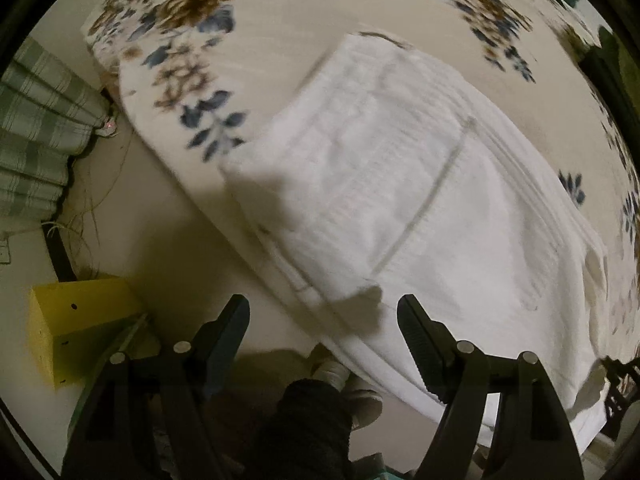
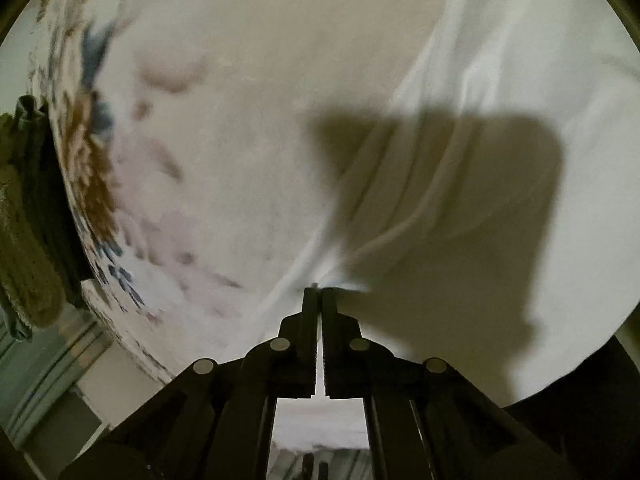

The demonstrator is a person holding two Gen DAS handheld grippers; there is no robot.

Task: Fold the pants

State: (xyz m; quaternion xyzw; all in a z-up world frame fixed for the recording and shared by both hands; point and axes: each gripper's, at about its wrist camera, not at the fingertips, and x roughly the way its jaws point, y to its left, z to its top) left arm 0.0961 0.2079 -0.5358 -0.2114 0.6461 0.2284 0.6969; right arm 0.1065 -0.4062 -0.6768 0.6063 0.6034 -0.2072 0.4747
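A home bedroom is indicated: bed w/ floral-print sheet [image 1: 192,56], striped curtain [image 1: 36,128] nearby, yellow box [image 1: 76,320] on floor (bedside).

The pants [image 1: 400,208] are white with a thin grey line, the bed sheet [image 1: 280,32] is cream with blue and brown floral print, the box [image 1: 76,320] is yellow, and both tongs are black.
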